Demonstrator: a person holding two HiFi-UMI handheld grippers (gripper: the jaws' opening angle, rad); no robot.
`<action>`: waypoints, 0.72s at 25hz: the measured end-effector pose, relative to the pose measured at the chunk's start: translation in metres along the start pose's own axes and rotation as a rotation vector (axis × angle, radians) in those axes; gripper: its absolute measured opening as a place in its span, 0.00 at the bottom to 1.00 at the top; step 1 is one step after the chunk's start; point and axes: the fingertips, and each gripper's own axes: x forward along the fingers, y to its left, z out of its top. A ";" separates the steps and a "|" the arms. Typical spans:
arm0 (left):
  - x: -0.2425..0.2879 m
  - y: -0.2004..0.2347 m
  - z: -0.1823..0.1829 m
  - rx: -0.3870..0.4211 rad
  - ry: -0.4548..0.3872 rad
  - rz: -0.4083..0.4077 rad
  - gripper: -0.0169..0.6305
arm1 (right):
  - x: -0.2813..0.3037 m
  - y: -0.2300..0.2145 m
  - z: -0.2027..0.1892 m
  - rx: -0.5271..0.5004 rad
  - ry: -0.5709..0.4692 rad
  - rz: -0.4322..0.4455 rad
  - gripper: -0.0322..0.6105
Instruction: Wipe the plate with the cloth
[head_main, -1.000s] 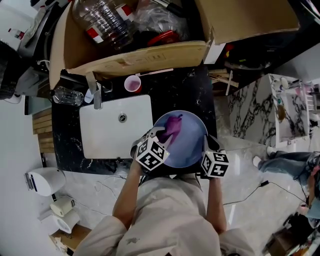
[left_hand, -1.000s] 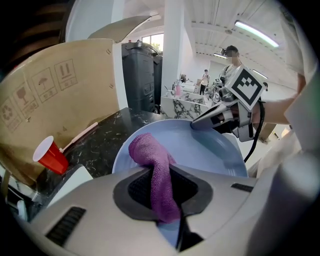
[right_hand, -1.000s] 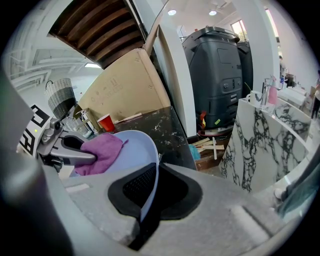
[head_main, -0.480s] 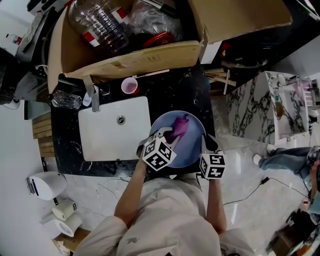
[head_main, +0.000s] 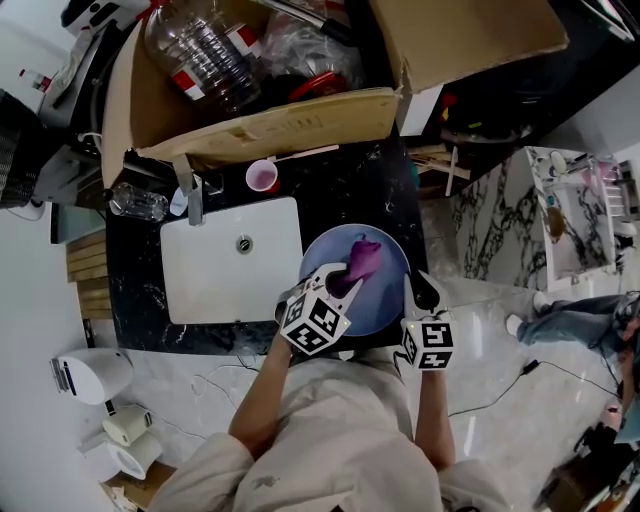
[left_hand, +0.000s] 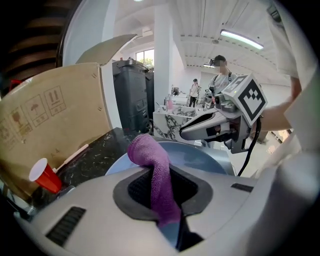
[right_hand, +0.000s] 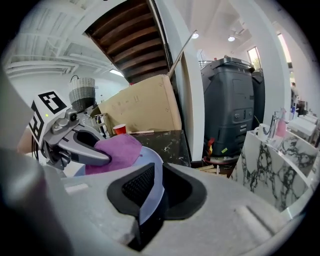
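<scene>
The left gripper (head_main: 338, 287) has its jaws closed on the purple cloth (head_main: 360, 262). The cloth stretches forward from them onto the blue plate (head_main: 380, 305). The right gripper (head_main: 414, 292) clamps the plate's right rim, over the table (head_main: 345, 185).

Black marble counter (head_main: 372, 185), white sink (head_main: 212, 282)

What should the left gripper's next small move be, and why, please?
Probably drag the cloth across the plate's bare near side: the left gripper is shut on the cloth, which rests farther in, and the right gripper clamps the rim.
</scene>
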 end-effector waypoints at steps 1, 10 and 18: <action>-0.004 0.001 0.002 -0.005 -0.016 0.014 0.12 | -0.002 0.002 0.003 -0.010 -0.007 0.007 0.11; -0.031 0.006 0.019 -0.048 -0.151 0.117 0.12 | -0.017 0.014 0.027 -0.097 -0.052 0.065 0.11; -0.047 0.010 0.031 -0.089 -0.239 0.199 0.12 | -0.025 0.023 0.051 -0.168 -0.096 0.127 0.11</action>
